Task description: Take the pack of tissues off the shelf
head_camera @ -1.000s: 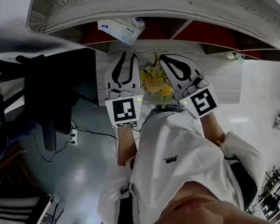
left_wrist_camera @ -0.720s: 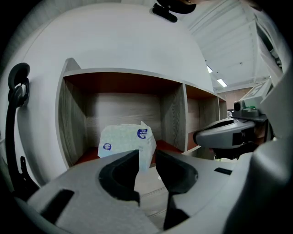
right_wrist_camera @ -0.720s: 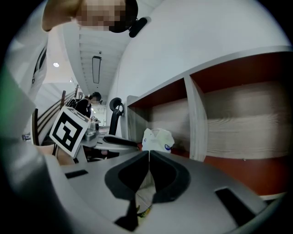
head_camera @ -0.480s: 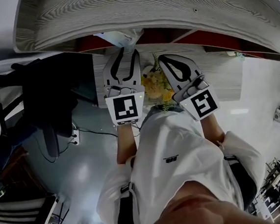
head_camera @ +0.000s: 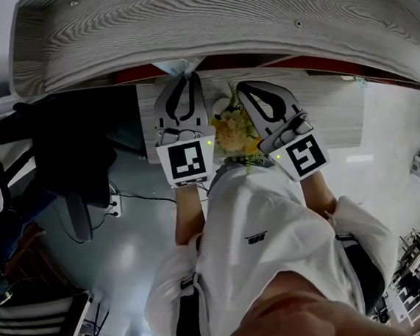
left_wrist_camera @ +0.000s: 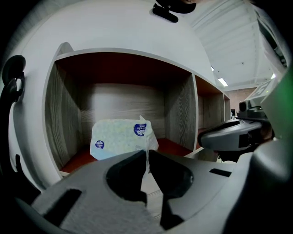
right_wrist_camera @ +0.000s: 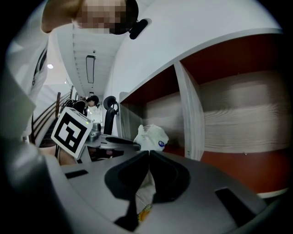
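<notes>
The pack of tissues (left_wrist_camera: 120, 138), white with blue round marks, sits in the left compartment of the wooden shelf (left_wrist_camera: 114, 96), which has a red floor. My left gripper (left_wrist_camera: 147, 157) reaches the pack's near corner. Its jaws are closing, and a thin edge of the wrapper is pinched between the tips. In the head view this gripper (head_camera: 185, 77) points under the shelf top, and only a sliver of the pack (head_camera: 173, 66) shows. My right gripper (head_camera: 247, 90) hangs beside it, shut and empty. From the right gripper view (right_wrist_camera: 149, 156) the pack (right_wrist_camera: 152, 136) lies ahead to the left.
A bunch of yellow flowers (head_camera: 233, 128) stands between the two grippers, below the shelf. The shelf's grey wood top (head_camera: 218, 22) overhangs the compartments. An upright divider (right_wrist_camera: 190, 114) separates the pack's compartment from the one to its right. A black chair (head_camera: 76, 161) stands to the left.
The left gripper has moved forward under the shelf top to the pack. Its jaws spread wider half a second ago and have now come together. The right gripper has barely moved.
</notes>
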Tool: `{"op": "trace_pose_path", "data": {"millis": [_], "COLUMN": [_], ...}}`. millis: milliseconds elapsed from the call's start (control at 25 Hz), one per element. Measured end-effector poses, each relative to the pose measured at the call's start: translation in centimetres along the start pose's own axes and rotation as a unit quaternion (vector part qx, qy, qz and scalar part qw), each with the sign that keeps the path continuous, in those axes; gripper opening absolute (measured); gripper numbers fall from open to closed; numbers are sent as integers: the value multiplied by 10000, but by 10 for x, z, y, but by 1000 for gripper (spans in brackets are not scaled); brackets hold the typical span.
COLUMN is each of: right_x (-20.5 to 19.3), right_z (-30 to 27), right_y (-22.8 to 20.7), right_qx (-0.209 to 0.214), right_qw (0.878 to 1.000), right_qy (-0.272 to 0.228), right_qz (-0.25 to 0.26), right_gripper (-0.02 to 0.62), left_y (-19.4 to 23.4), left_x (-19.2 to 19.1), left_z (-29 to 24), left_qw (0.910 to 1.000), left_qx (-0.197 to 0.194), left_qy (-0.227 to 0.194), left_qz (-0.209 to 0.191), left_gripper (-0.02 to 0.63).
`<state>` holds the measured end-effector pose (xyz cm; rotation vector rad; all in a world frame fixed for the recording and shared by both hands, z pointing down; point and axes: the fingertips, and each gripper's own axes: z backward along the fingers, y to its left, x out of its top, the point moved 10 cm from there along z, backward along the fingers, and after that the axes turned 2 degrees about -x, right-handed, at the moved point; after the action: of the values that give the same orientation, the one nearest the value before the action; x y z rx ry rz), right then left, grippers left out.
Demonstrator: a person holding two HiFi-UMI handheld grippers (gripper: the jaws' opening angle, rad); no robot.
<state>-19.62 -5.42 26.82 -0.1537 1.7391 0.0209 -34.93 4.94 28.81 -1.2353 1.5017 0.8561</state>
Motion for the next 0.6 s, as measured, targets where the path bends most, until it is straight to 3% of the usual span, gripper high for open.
{"op": "trace_pose_path", "data": {"millis": [600], "right_x": [0], "right_z": [27], "right_y": [3], "right_qx": [-116], "right_qw": [9999], "right_qy": [-50], "right_qz": [-32], "right_gripper": [26], "left_y": [-19], "left_x": [10], "left_z": [18], "left_qw": [9999], "left_qx": [-86], "left_qy": [-104], "left_qz": [-29], "left_gripper": [34]}}
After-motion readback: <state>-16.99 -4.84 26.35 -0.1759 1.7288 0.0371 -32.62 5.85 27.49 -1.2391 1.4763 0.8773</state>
